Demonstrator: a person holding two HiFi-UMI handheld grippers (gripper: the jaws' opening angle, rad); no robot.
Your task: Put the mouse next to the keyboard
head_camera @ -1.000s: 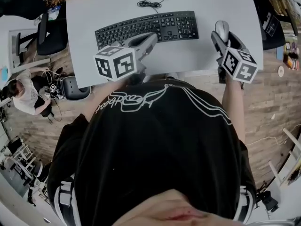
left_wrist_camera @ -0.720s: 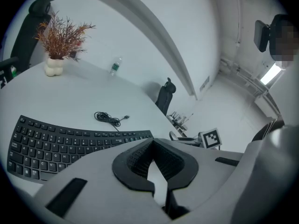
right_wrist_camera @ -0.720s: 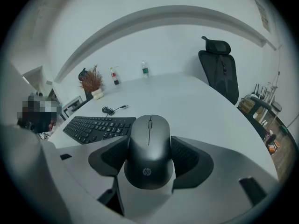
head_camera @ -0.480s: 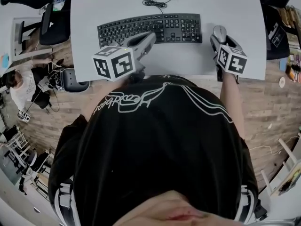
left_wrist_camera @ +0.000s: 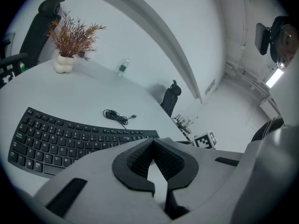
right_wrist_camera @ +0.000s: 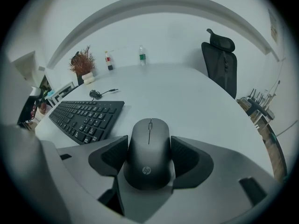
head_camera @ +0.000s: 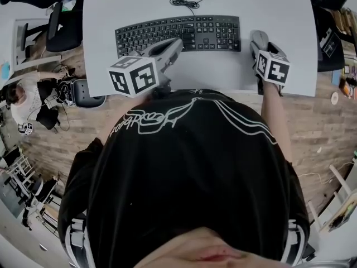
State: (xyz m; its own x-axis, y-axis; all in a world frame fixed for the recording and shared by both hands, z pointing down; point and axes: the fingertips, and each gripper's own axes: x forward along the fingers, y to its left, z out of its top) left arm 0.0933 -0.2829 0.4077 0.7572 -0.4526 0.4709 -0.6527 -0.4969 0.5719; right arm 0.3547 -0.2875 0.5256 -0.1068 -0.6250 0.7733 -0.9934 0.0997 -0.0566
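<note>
The right gripper [right_wrist_camera: 149, 157] pinches the dark mouse [right_wrist_camera: 149, 148] by its flanks, one pad on each side of the rear half. In the head view the mouse sits at 3 o'clock of the black keyboard [head_camera: 178, 33], just beside its right end. Its long axis runs 6 to 12 o'clock, nose toward 12, away from the person. The left gripper [left_wrist_camera: 153, 146] hovers at the keyboard's 6 o'clock edge over the white table [head_camera: 290, 15], tips pressed together on nothing.
</note>
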